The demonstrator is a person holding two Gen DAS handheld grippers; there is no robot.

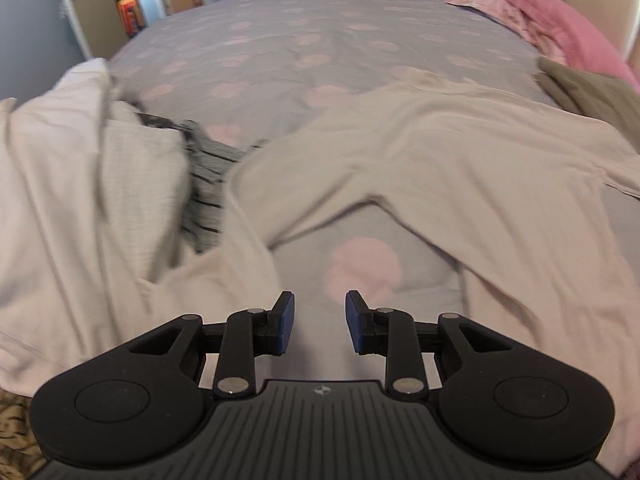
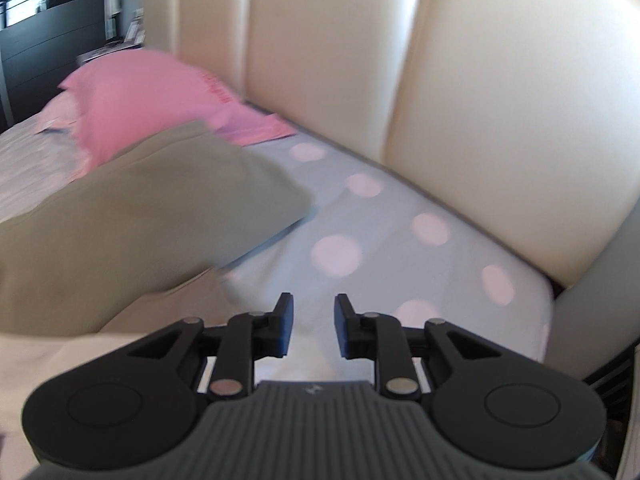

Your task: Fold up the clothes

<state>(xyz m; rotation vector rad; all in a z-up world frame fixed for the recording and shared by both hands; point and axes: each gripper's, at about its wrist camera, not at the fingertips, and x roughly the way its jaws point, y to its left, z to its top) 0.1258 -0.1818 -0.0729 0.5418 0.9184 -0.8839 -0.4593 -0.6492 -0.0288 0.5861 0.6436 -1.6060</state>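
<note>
Your left gripper sits with its jaws parted — blue pads facing each other, nothing between them. Your right gripper matches it — jaws apart, gap empty, both pointed forward and slightly down.

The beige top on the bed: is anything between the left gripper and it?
Nothing visible. The left gripper is open, over a bare patch of bedspread, and the beige top lies spread just ahead and to both sides. The striped cloth is off to the left.
</note>
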